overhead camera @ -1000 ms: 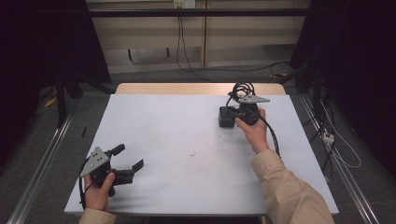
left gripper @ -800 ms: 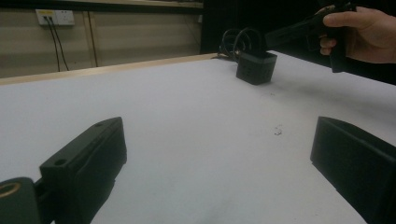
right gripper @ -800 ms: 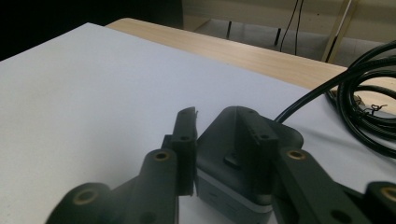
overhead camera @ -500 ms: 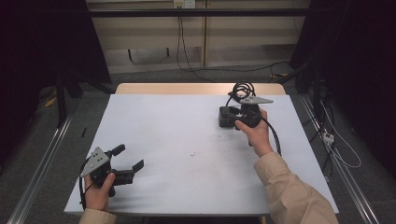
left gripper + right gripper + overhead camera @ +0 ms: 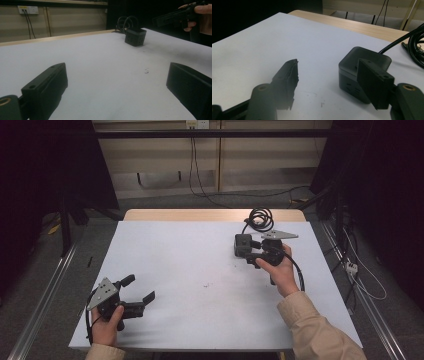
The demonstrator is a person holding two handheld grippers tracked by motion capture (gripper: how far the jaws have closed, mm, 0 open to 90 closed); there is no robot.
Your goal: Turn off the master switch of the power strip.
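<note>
Nearest, the left tool is hovering low over the worktop's front-left corner, jaws spread wide and gripping nothing. Farther off, the right tool is sitting just beside the black power cube — jaws parted, one jaw overlapping its near side, not clamping. Beyond, the cube's coiled cable is lying at the far edge.

White-topped table with a wooden far edge; beige panelled wall, wall socket, hanging cables; grey floor, metal floor rails; dark surrounds
</note>
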